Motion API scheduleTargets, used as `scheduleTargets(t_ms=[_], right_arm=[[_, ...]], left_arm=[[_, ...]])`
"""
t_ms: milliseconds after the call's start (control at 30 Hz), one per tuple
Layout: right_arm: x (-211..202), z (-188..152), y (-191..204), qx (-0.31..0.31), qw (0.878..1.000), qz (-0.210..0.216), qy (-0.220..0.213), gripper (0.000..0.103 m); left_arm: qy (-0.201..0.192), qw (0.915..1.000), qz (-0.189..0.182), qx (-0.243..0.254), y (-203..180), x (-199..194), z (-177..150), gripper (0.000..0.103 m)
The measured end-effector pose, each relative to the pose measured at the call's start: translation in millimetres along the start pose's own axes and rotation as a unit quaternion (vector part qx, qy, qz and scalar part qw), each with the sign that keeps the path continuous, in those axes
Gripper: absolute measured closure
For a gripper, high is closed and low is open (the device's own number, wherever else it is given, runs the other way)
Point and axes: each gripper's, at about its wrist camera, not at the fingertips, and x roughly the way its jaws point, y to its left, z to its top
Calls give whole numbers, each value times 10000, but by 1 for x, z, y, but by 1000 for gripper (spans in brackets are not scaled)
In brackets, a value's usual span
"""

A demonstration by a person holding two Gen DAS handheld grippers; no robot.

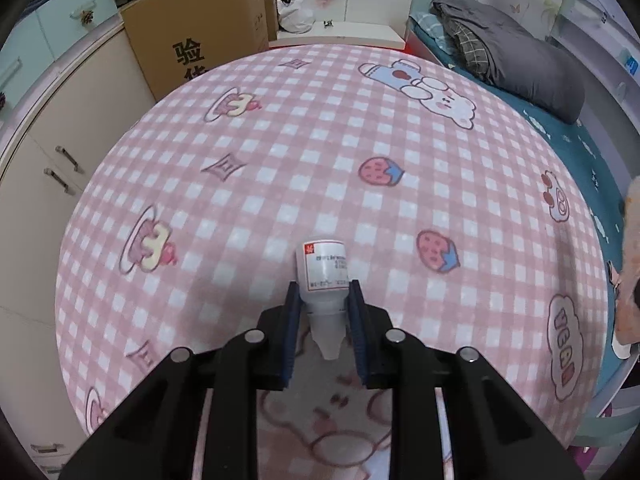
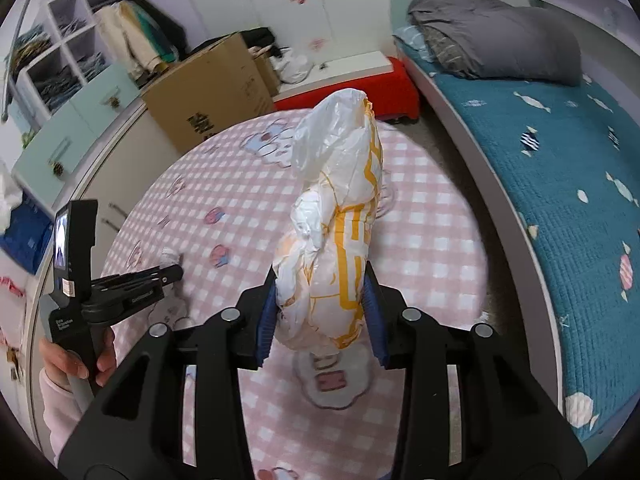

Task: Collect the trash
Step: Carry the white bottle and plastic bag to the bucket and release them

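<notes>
My left gripper point(image 1: 323, 292) is shut on a small white plastic bottle point(image 1: 325, 276) with a printed label, held above the pink checked mat point(image 1: 280, 168), its nozzle pointing back at the camera. My right gripper point(image 2: 322, 280) is shut on a crumpled white and yellow plastic bag point(image 2: 340, 216) that stands up between its blue pads. In the right wrist view the left gripper point(image 2: 172, 270) shows at the left with the bottle point(image 2: 170, 257) at its tip, held low over the mat point(image 2: 420, 240).
A large cardboard box point(image 2: 208, 96) stands at the mat's far edge by the cupboards point(image 1: 60, 140). A bed with a teal cover point(image 2: 560, 184) and a grey duvet point(image 2: 492, 36) runs along the right. A red step point(image 2: 384, 80) lies beyond the mat.
</notes>
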Motion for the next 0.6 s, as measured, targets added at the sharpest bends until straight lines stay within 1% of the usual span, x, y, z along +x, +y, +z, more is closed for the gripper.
scheduleTargets(t_ms=[67, 100, 167, 300, 467, 500, 600], right_arm=[[4, -3, 23, -190, 9997, 166, 74, 65], [7, -7, 42, -367, 9989, 255, 120, 65], [9, -13, 69, -545, 9978, 357, 155, 65], [15, -35, 142, -1040, 9917, 698, 300, 65], [27, -71, 229, -1534, 9801, 1145, 533, 65], [31, -81, 250, -1636, 9762, 1279, 617, 65], [41, -107, 298, -1973, 9654, 1511, 787, 65]], left_arm=[[-54, 9999, 138, -83, 12, -8, -10, 80], [-87, 9997, 185, -111, 19, -13, -16, 80], [-201, 9994, 201, -195, 37, -28, -30, 80], [-341, 9975, 324, -519, 93, -56, -63, 80], [-399, 9947, 539, -773, 163, -79, -106, 80], [-396, 9938, 604, -848, 180, -82, -116, 80], [-314, 9910, 718, -1083, 225, -87, -144, 80]])
